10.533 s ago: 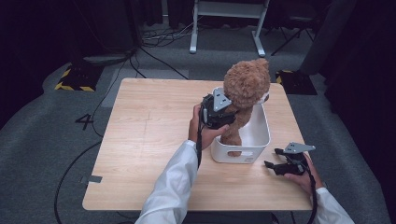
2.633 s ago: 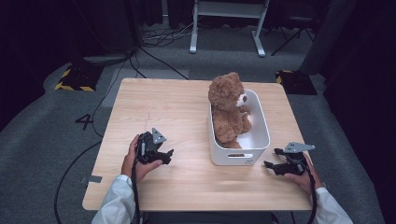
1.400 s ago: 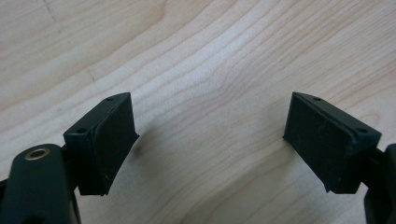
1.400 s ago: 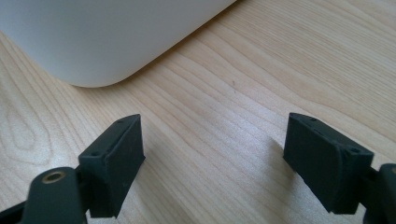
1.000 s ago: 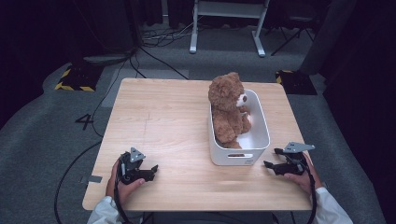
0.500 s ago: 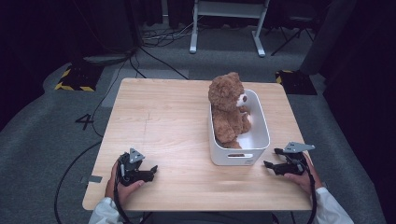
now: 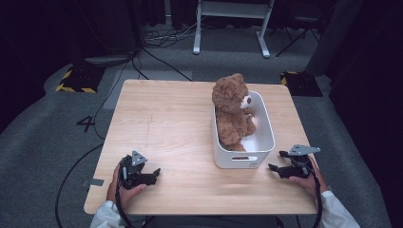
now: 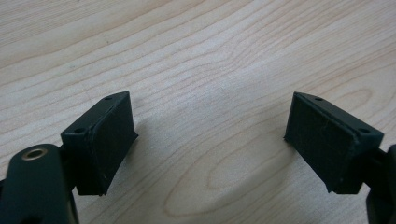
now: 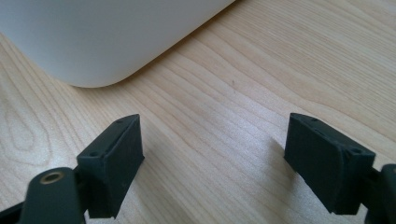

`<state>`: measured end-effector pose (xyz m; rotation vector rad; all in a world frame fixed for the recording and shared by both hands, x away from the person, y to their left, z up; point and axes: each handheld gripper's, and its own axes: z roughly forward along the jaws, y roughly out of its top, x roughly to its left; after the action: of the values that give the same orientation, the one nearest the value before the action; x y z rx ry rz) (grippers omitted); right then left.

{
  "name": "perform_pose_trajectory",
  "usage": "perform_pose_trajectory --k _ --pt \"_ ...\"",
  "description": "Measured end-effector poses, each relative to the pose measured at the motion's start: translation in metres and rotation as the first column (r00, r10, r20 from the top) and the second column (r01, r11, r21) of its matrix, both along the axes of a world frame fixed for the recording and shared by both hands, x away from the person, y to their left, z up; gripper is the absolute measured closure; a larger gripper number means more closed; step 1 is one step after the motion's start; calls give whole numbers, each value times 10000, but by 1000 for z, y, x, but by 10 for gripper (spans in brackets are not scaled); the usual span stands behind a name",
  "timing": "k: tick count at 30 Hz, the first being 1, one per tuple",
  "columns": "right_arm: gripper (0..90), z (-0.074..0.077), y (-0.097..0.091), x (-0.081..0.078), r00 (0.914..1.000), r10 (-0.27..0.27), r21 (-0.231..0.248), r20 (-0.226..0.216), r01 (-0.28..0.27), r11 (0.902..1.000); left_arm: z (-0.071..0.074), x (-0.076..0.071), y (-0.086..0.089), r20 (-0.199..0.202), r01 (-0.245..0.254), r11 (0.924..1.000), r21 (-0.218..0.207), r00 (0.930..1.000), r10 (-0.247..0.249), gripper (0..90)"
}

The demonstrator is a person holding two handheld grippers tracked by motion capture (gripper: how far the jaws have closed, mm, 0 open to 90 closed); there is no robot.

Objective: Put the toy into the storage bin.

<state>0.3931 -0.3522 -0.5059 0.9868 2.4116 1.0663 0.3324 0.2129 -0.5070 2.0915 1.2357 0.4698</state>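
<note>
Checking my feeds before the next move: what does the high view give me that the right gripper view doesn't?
The high view alone shows the brown teddy bear sitting upright in the white bin, the left gripper resting open near the table's front left corner, and the floor cables. The right gripper view alone shows the right gripper close up, jaws wide apart with nothing between them. Both show the bin's wall and the wooden table.

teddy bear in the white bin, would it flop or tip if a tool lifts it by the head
The teddy bear looks plush, so it probably squashes under a grip and the body sags. It seems light for its size. Sitting taller than the white bin, it may tip over the rim if pushed.
</note>
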Motion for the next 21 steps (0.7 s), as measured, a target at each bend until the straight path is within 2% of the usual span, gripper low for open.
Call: perform_pose_trajectory --k 21 --pt "192 0 0 -1 10000 -64 -8 6 64 10000 0 0 0 -14 57 10000 2 10000 -57 158"
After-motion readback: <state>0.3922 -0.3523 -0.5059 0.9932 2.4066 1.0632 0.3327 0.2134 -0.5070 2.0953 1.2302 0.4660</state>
